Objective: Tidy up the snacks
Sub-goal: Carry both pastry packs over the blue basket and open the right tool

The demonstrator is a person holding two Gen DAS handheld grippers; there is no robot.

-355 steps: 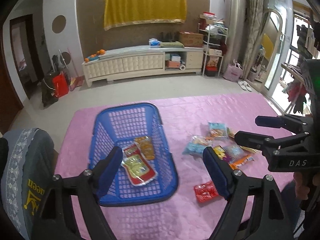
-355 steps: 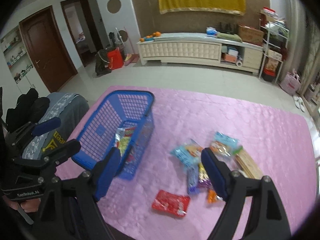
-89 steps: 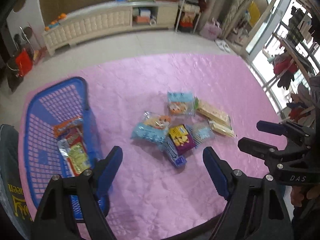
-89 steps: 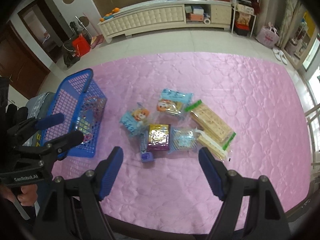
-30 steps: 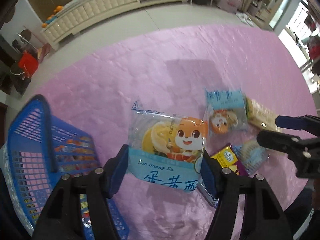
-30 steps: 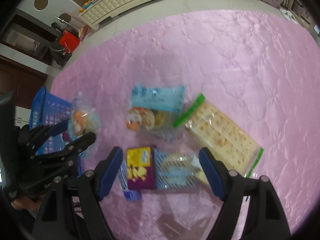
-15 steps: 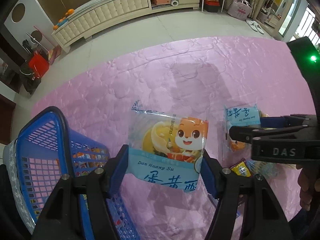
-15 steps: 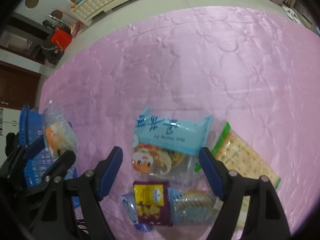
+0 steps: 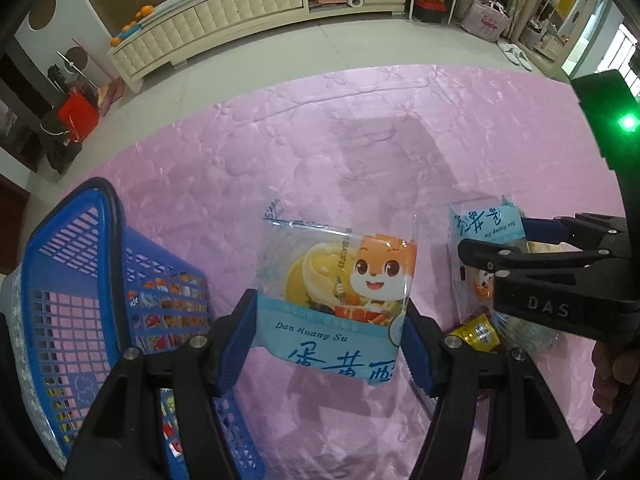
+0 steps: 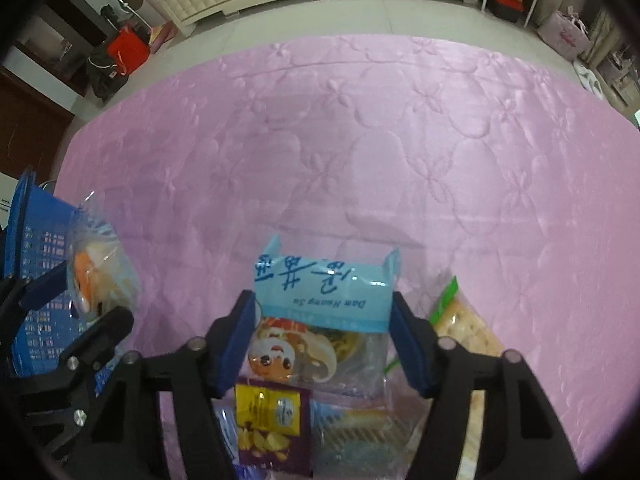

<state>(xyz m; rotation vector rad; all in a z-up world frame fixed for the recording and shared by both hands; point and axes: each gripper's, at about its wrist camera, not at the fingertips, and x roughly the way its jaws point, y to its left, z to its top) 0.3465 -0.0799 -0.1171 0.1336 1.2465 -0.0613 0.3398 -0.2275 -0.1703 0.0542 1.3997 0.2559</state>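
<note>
1. A blue snack packet with a cartoon squirrel is sitting clamped between the blue pads of the left gripper, hanging above the pink quilted cloth in the left wrist view.
2. A second blue packet of the same kind is lying between the pads of the right gripper in the right wrist view; those jaws are closing around it, the pads are pressing on both of its edges, and its lower end is resting on the pile.
3. In the left wrist view that second packet is showing at 3 o'clock from the held one, with the right gripper's black fingers crossing in front of it.
4. Below the second packet, at 6 o'clock in the right wrist view, a purple and yellow packet is lying beside a clear blue-patterned packet.
5. A clear bag of pale crackers with a green strip is lying at 3 o'clock from the right gripper, on the cloth.
6. A blue plastic basket is standing at 9 o'clock from the left gripper, with several colourful packets already lying inside it.
7. Beyond the cloth, at 12 o'clock, a long cream cabinet is standing along the wall with oranges on top.
8. A red bag is sitting on the floor at 10 o'clock.
</note>
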